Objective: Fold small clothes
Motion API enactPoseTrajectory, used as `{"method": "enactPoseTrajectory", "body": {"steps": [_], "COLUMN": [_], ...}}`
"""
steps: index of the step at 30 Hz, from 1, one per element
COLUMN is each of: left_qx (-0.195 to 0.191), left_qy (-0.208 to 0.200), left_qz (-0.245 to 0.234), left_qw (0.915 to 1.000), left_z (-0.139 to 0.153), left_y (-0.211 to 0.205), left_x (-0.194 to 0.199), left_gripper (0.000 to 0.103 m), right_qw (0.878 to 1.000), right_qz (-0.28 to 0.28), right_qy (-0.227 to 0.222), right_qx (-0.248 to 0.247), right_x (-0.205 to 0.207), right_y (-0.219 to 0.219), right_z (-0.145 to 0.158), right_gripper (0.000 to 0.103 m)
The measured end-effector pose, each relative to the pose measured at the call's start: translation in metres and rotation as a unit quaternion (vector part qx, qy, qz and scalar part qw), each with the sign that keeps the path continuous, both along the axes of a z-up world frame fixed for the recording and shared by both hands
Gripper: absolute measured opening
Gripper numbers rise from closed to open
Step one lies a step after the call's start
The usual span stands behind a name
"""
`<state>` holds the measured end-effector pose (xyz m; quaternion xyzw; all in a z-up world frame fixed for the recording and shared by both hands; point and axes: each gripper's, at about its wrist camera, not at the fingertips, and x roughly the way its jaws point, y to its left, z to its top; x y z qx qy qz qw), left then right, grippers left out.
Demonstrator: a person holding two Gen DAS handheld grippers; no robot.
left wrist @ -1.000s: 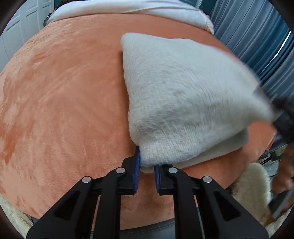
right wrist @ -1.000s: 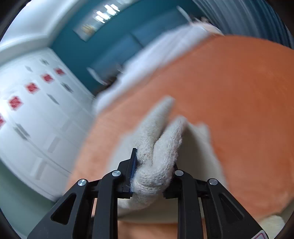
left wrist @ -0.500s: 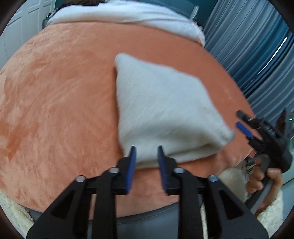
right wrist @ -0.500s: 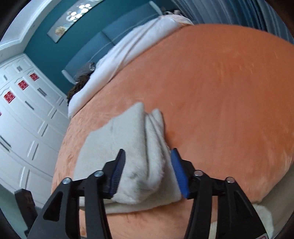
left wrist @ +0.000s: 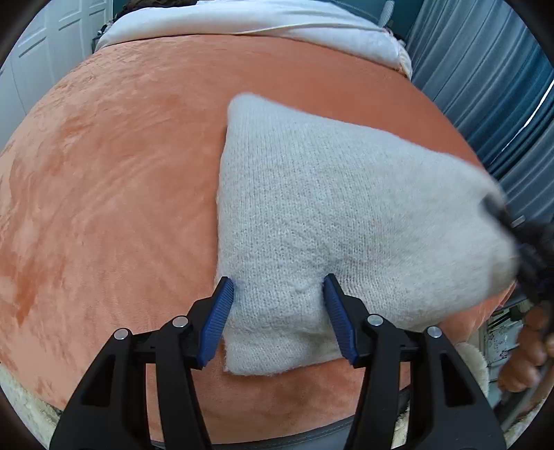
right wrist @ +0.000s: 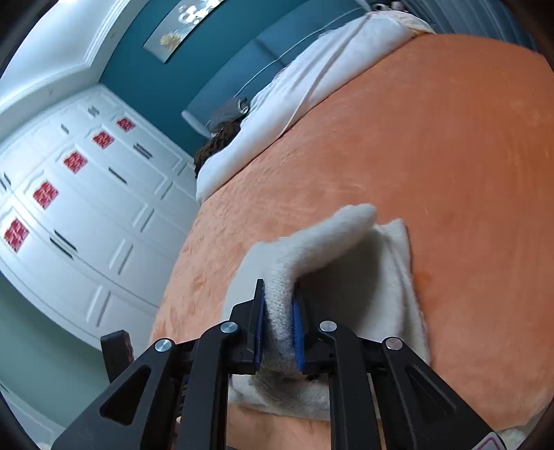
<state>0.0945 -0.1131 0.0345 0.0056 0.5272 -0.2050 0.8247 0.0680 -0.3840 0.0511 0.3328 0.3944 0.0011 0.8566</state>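
Note:
A small cream knitted garment (left wrist: pixel 346 214) lies folded on the orange bedspread (left wrist: pixel 114 194). My left gripper (left wrist: pixel 277 294) is open, its blue pads standing on either side of the garment's near left corner. My right gripper (right wrist: pixel 278 322) is shut on the top layer of the garment (right wrist: pixel 332 270) and lifts that layer off the lower one. In the left wrist view the right gripper (left wrist: pixel 529 249) shows blurred at the garment's right corner.
White bedding (left wrist: pixel 263 24) lies at the head of the bed, with dark hair (right wrist: pixel 218 142) beside it. White wardrobe doors (right wrist: pixel 79 214) stand to the left and blue-grey curtains (left wrist: pixel 484 97) to the right. A cream fluffy rug (left wrist: pixel 467 360) lies by the bed's near edge.
The right gripper released the garment, opened, then shut again on its top layer and lifts it. The left gripper opened wider and moved forward to straddle the near corner.

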Motion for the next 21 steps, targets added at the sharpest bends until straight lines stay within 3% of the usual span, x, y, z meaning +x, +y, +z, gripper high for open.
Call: {"method": "enactPoseTrajectory", "body": {"steps": [1,2,5,8,11,13,16,19,21], "left_qx": [0.011,0.018,0.043,0.041,0.038,0.032,0.036,0.044,0.047], "left_qy": [0.000,-0.002,-0.020,-0.016,-0.007,0.001,0.001,-0.004,-0.005], "left_qz": [-0.007,-0.011,-0.014,-0.007,-0.005,-0.002,-0.003,-0.003,0.000], "left_qw": [0.9999,0.9998,0.9988,0.9990,0.9992,0.9995,0.9994,0.9990,0.9989], "left_z": [-0.004,-0.005,-0.008,-0.011,-0.017,-0.020,-0.021,-0.019,-0.019], "left_y": [-0.004,-0.007,-0.011,-0.010,-0.009,-0.009,-0.008,-0.010,-0.011], "left_x": [-0.001,-0.001,-0.005,-0.006,-0.008,-0.009,-0.011,-0.014,-0.015], "left_gripper": [0.054,0.055,0.057,0.059,0.063,0.064,0.064,0.064,0.064], "right_qw": [0.997,0.995,0.999,0.999,0.998,0.996,0.997,0.996,0.995], "right_qz": [0.008,0.017,-0.018,-0.032,-0.023,-0.009,-0.035,-0.044,-0.032], "right_qy": [0.068,0.089,0.046,0.017,0.034,0.079,0.059,0.023,0.027], "right_qx": [-0.044,-0.045,0.000,-0.025,-0.046,-0.045,-0.022,-0.071,-0.092], "right_x": [0.008,0.009,-0.004,-0.014,-0.016,-0.010,-0.023,-0.050,-0.056], "right_y": [0.003,0.004,-0.005,-0.001,0.005,0.006,-0.003,0.002,0.012], "right_z": [-0.030,-0.051,-0.030,-0.003,-0.012,-0.041,-0.020,0.015,0.018], "right_gripper": [0.012,0.011,0.013,0.014,0.020,0.014,0.014,0.018,0.021]}}
